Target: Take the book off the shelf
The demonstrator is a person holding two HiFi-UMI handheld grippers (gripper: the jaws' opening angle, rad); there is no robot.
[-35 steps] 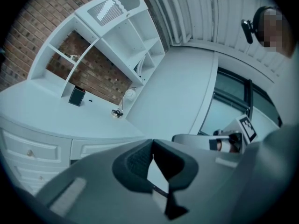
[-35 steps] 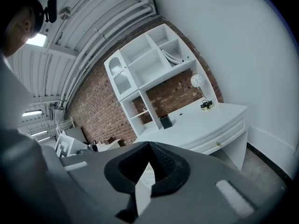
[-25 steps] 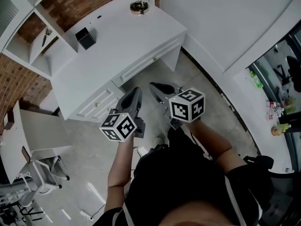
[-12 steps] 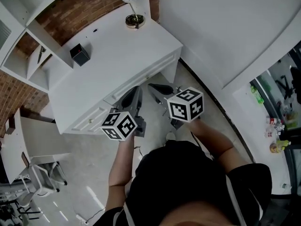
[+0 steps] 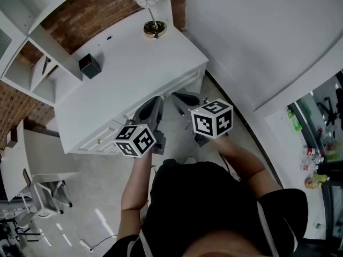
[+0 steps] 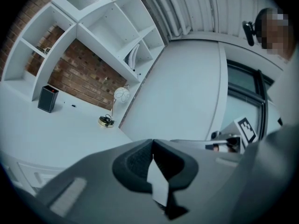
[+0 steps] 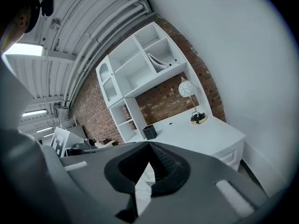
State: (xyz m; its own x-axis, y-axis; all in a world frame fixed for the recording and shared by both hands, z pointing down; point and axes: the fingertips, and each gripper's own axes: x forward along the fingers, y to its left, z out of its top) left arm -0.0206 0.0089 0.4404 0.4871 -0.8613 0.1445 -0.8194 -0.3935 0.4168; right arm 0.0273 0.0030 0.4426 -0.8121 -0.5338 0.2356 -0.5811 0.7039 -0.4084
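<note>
- White-painted surface (image 5: 134,58) sits closer to the tips of both tools in the head view than a second ago. The person has walked up to it, and its drawer front (image 5: 104,138) now lies just below and ahead of the tips.
- Left tool (image 6: 153,143): its dark jaws are pressed together with nothing between them.
- Right tool (image 7: 149,144): likewise closed and empty, and carried side by side with the left one.
- Book (image 7: 159,61): it leans at a slant in an upper compartment of the shelf (image 7: 154,80). That is high above and ahead of both tools, and well apart from them.
- My reading is that this is only the walk-in. The reach up to the shelf is not yet begun, and a tool will have to open before it can take the book.
- Book, by its look: pale, thin and a little bowed, so it probably handles as floppy rather than stiff.
- Shelf and surface: smooth matt white boards with square edges and open box-shaped compartments, backed by rough red brick wall (image 5: 80,9).
- Also beyond the tips on the surface are a lamp (image 5: 151,15), with a round patterned globe on a thin stem and a shiny round base, and a small black box (image 5: 89,66).
- Tool pads: dark, with a fine ribbed texture.
</note>
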